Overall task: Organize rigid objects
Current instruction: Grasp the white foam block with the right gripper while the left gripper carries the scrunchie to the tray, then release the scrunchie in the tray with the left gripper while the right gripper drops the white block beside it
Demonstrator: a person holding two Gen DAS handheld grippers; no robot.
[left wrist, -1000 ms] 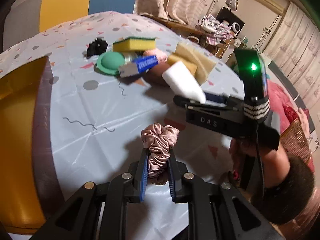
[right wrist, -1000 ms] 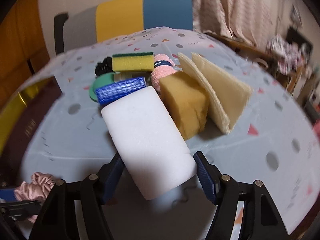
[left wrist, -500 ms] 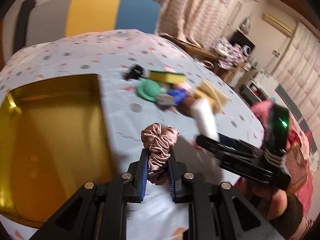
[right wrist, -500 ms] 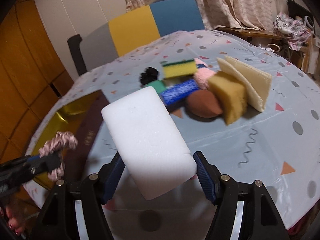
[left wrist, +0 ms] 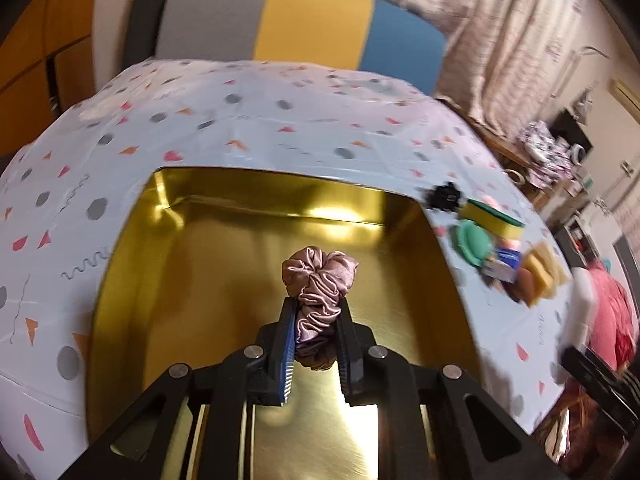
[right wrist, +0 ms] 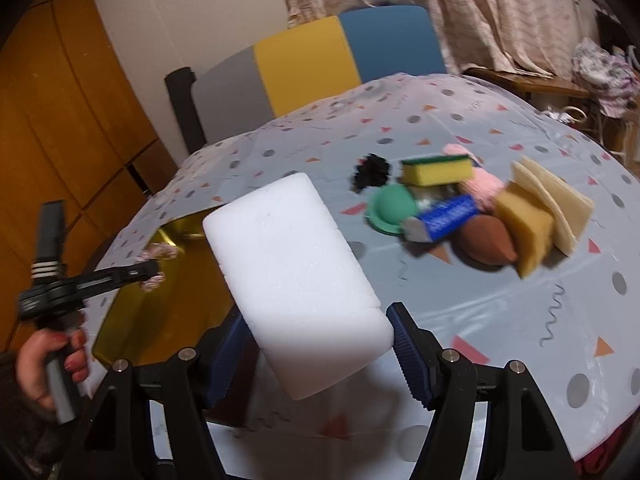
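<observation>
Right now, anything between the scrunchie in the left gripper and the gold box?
Nothing visible. The left gripper is shut on the pink scrunchie right over the open gold box, whose visible interior looks bare. The white sponge block in the right gripper hangs off to the side, not in the way.

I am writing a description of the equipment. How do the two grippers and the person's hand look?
Both grippers, left and right, have black angular frames with silver rivets and blue ribbed finger pads. Seen from the right wrist view, the left gripper has a black upright block with white stripes and a grey handle. The hand has red-painted nails and a dark sleeve at the wrist.
</observation>
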